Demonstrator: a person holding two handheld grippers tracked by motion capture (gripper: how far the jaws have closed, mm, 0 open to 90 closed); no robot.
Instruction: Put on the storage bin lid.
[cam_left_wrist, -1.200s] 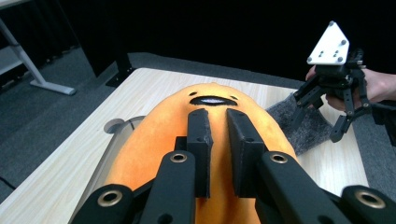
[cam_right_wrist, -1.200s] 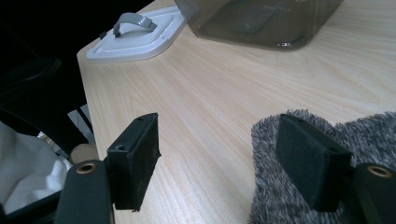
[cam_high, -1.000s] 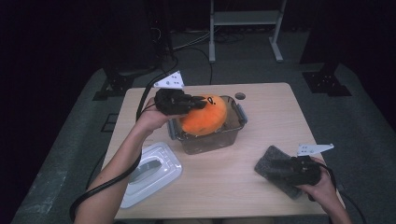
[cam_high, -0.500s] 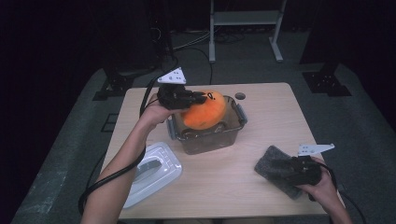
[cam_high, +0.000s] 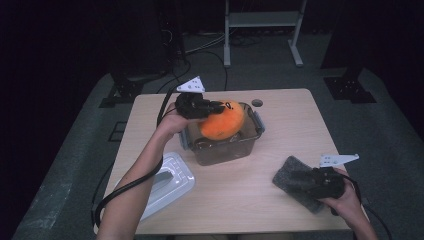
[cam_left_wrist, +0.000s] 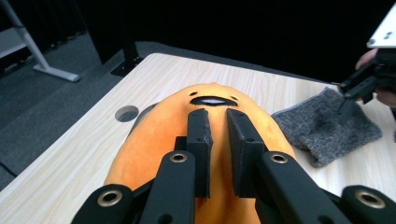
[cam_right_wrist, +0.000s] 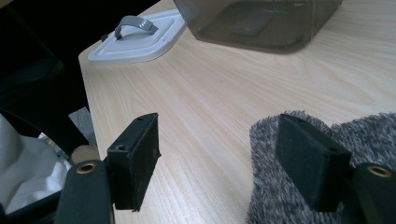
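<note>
An orange plush toy (cam_high: 222, 122) with a small face hangs over the clear plastic container (cam_high: 225, 150), its lower part inside the rim. My left gripper (cam_high: 212, 107) is shut on it from the left; in the left gripper view the two jaws (cam_left_wrist: 217, 116) pinch the plush's (cam_left_wrist: 159, 135) top. At the front right a grey fuzzy cloth (cam_high: 295, 180) lies flat on the table. My right gripper (cam_high: 312, 180) rests at its near edge, open. In the right gripper view (cam_right_wrist: 217, 135) one jaw lies on the cloth (cam_right_wrist: 299, 196) and the other over bare wood.
The container's white lid (cam_high: 167, 182) with a grey handle lies at the front left of the wooden table. A round cable hole (cam_high: 257, 103) sits behind the container. The left gripper's cable trails off the front-left edge. The floor around is dark.
My left gripper has carried the orange plush slightly to the right and lower, down toward the container. The right gripper and the cloth have stayed put.
</note>
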